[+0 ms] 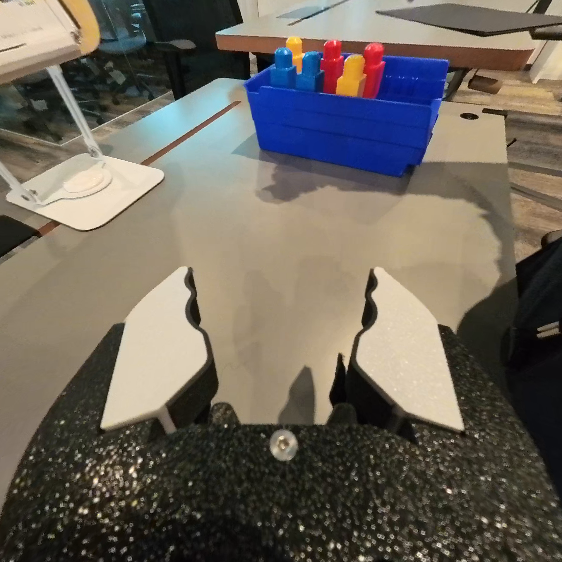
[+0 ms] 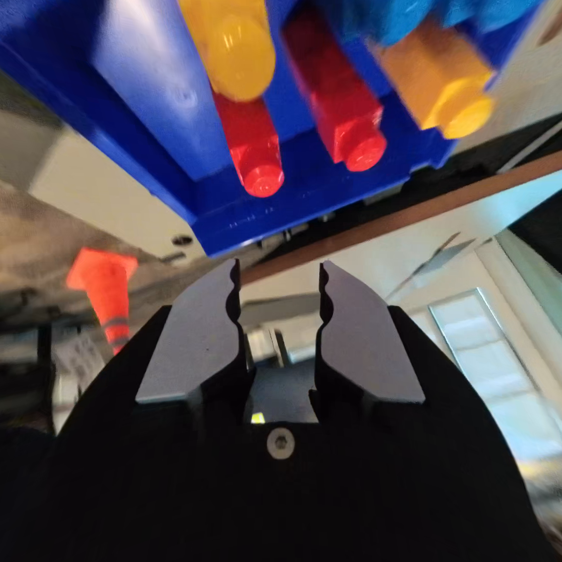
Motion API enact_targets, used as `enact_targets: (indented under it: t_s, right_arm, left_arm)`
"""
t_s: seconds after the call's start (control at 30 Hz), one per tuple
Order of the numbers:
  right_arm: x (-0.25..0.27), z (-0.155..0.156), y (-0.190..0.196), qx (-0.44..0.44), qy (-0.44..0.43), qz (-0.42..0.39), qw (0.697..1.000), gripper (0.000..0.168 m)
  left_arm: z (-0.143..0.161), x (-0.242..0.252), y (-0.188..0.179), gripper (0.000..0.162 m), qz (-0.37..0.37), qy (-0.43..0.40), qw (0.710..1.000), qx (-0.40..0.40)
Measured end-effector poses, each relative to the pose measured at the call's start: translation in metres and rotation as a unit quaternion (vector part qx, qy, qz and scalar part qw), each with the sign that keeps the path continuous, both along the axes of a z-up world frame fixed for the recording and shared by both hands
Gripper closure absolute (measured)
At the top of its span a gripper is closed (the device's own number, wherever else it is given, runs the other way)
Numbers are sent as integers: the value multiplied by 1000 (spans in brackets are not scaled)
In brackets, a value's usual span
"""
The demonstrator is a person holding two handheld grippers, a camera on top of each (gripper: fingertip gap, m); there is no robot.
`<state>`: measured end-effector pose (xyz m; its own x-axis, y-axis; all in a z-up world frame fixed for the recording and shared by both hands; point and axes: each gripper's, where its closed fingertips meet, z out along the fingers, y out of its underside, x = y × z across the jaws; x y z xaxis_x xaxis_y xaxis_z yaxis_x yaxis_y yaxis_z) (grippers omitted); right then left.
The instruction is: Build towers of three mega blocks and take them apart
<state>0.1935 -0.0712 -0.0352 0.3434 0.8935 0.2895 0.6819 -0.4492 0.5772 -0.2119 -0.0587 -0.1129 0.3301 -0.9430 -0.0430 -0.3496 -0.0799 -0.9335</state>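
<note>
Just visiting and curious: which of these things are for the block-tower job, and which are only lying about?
For the job: blue bin; red blocks, yellow blocks, blue blocks; left hand-held gripper; right hand-held gripper.

Lying about: white stand; orange cone; black board.

Both views share blue bin (image 1: 343, 121)

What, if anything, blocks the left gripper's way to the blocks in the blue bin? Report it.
Nothing visible does. The left gripper hangs open over bare grey table, and the blue bin stands straight ahead. Only the bin's near wall fronts the upright blocks, which stick out above it.
</note>
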Motion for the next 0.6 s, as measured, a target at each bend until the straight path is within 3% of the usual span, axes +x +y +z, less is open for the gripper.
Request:
enact_targets:
  t_s: [0.1,0.17,0.27,0.37,0.5,0.6]
  right_arm:
    - [-60,11,-2,91,190,32,977,120]
    - [-116,17,-1,148,327,80,930,122]
    - [-206,28,1,238,528,131,805,132]
    - [-269,23,6,281,668,116,679,132]
    - [-320,-6,30,280,787,46,548,129]
    - [-349,-28,50,290,831,10,474,130]
  left_arm:
    - [3,-6,3,57,12,-13,1000,-1]
    - [6,-11,5,59,22,-28,999,-4]
    - [11,-20,10,70,58,-53,997,-10]
    - [18,-32,13,81,93,-84,992,-17]
    - [26,-51,13,94,133,-102,986,-16]
    - [34,-68,14,99,167,-114,979,-12]
